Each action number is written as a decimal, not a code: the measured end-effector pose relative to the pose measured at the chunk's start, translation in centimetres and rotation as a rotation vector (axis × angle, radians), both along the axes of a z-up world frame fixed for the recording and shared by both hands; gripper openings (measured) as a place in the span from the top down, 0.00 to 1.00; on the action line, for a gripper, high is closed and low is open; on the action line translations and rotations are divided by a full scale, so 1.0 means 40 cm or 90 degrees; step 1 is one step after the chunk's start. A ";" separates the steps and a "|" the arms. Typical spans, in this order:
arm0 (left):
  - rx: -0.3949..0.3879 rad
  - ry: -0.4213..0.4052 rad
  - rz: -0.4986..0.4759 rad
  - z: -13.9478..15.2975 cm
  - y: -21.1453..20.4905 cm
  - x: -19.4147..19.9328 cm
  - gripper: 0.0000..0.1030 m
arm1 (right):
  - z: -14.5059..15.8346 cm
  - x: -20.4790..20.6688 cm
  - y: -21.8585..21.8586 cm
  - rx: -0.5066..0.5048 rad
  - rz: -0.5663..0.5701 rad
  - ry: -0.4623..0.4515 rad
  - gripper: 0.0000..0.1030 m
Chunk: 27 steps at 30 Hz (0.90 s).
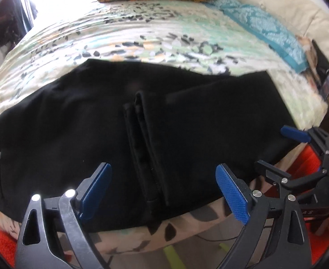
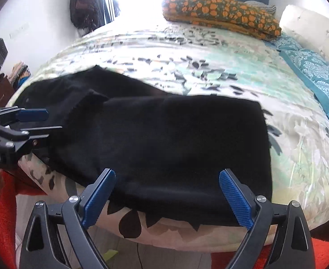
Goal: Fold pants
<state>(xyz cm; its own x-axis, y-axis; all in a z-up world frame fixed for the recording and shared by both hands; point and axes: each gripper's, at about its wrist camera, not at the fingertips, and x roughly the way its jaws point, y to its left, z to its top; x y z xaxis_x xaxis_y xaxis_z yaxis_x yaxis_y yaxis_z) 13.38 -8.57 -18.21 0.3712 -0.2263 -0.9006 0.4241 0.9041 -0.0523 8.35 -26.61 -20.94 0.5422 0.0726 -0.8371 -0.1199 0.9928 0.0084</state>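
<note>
Jaws wide apart on both, nothing held: left gripper [image 1: 163,192] at bottom centre of its view, right gripper [image 2: 167,196] likewise in its own, each just short of the near bed edge. Black soft fabric pants [image 1: 124,130] fill mid-frame, flat on the pale floral-print bedspread [image 1: 142,33]; leg ends look laid over the middle, so probably partly folded, one more fold and tidy left. Orange-flower patterned cushion [image 2: 220,13] upper right; no containers visible.
</note>
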 end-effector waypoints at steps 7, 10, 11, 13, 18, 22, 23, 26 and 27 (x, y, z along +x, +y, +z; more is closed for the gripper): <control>-0.015 -0.018 0.065 0.038 0.079 0.009 0.09 | 0.024 -0.012 0.005 -0.001 -0.010 -0.033 0.06; -0.006 -0.046 0.093 0.068 0.116 0.012 0.09 | 0.047 -0.025 0.004 -0.001 -0.017 -0.064 0.06; -0.007 -0.049 0.102 0.074 0.128 0.012 0.09 | 0.049 -0.024 0.005 -0.008 -0.020 -0.070 0.06; -0.003 -0.055 0.117 0.078 0.149 0.012 0.09 | 0.051 -0.023 0.009 -0.017 -0.024 -0.076 0.06; 0.007 -0.062 0.138 0.082 0.186 0.010 0.09 | 0.056 -0.022 0.016 -0.030 -0.031 -0.084 0.06; 0.010 -0.064 0.154 0.084 0.208 0.017 0.09 | 0.055 -0.019 0.024 -0.041 -0.032 -0.085 0.06; 0.011 -0.064 0.156 0.084 0.211 0.019 0.09 | 0.053 -0.020 0.026 -0.043 -0.030 -0.085 0.06; 0.012 -0.059 0.165 0.078 0.222 0.024 0.09 | 0.055 -0.023 0.033 -0.050 -0.025 -0.089 0.06; 0.010 -0.054 0.171 0.074 0.228 0.027 0.09 | 0.055 -0.024 0.036 -0.052 -0.023 -0.090 0.06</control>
